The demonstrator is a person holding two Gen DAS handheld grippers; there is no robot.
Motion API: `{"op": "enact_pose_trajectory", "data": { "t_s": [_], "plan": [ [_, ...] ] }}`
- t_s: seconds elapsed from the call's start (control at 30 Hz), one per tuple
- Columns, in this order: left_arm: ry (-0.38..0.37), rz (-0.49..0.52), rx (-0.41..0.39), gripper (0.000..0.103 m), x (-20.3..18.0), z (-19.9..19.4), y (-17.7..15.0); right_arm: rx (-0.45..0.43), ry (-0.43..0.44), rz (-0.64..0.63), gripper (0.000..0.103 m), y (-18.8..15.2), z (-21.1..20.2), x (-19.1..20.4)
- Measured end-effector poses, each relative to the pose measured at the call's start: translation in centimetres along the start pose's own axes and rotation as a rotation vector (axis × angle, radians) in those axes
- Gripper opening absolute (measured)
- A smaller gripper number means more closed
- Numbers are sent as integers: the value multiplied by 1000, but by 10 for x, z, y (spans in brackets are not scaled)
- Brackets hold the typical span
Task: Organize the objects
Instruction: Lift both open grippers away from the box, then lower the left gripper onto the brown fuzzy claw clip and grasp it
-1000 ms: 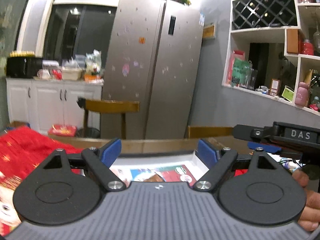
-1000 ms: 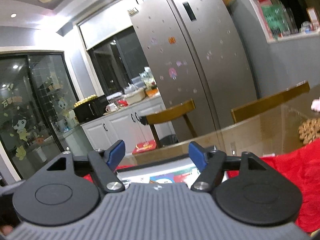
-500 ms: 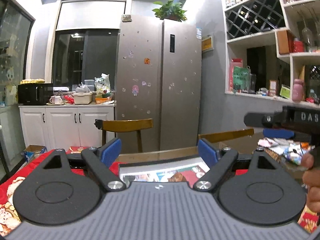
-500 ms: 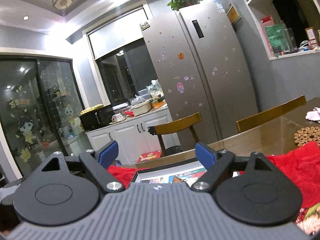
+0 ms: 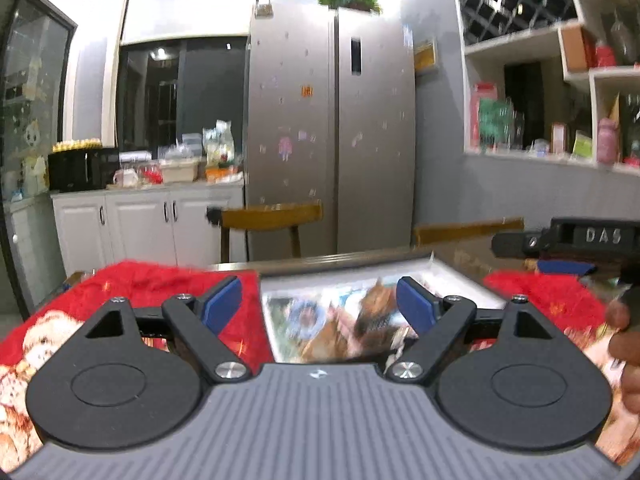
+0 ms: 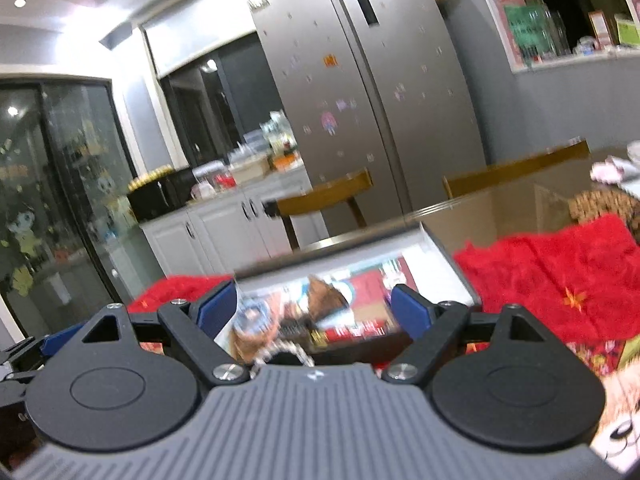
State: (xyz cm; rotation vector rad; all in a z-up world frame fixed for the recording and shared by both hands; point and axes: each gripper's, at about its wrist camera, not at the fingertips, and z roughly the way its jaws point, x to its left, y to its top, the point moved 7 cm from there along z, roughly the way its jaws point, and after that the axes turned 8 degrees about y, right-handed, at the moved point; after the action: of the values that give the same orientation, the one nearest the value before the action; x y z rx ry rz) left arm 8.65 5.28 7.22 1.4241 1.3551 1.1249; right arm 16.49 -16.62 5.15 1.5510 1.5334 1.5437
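Observation:
An open white box (image 5: 460,280) full of blurred, colourful items lies on a red cloth (image 5: 160,284) on the table. My left gripper (image 5: 320,306) is open and empty, hovering just before the box's near side. My right gripper (image 6: 314,308) is open and empty too, above the same box (image 6: 444,268), whose contents (image 6: 320,312) show between the blue pads. The right gripper's body (image 5: 580,240) shows at the right edge of the left wrist view, held by a hand.
Two wooden chairs (image 5: 272,216) (image 5: 468,232) stand behind the table, with a steel fridge (image 5: 332,140) and white cabinets (image 5: 148,220) beyond. A woven mat (image 6: 604,204) lies on the table at the far right. Wall shelves (image 5: 560,80) hang right.
Both grippers have tilted down toward the table, so the box and its contents fill more of each view. Both stay open and empty.

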Motion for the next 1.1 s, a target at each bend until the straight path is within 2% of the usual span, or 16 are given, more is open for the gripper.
{"op": "enact_pose_trajectory", "data": {
  "t_s": [0.23, 0.4, 0.5, 0.7, 0.93, 0.97, 1.03, 1.1],
  "plan": [
    [-93, 31, 169, 87, -14, 29, -54, 102, -22, 56, 90, -30, 14, -15],
    [-123, 68, 258, 87, -34, 44, -80, 193, 33, 12, 90, -51, 19, -4],
    [-137, 29, 328, 87, -36, 56, -90, 244, 40, -36, 90, -64, 21, 1],
    [-114, -8, 382, 87, -33, 78, -98, 317, 22, -67, 90, -81, 26, -3],
    [-68, -44, 410, 86, -30, 101, -97, 355, 3, -54, 79, -93, 36, -12],
    [-57, -38, 416, 85, -30, 104, -98, 349, 1, -68, 77, -93, 36, -11],
    [-33, -9, 407, 77, -31, 106, -99, 344, 7, -89, 67, -95, 37, -10],
    [-29, 23, 394, 65, -35, 103, -99, 335, 2, -96, 61, -94, 38, -10]
  ]
}}
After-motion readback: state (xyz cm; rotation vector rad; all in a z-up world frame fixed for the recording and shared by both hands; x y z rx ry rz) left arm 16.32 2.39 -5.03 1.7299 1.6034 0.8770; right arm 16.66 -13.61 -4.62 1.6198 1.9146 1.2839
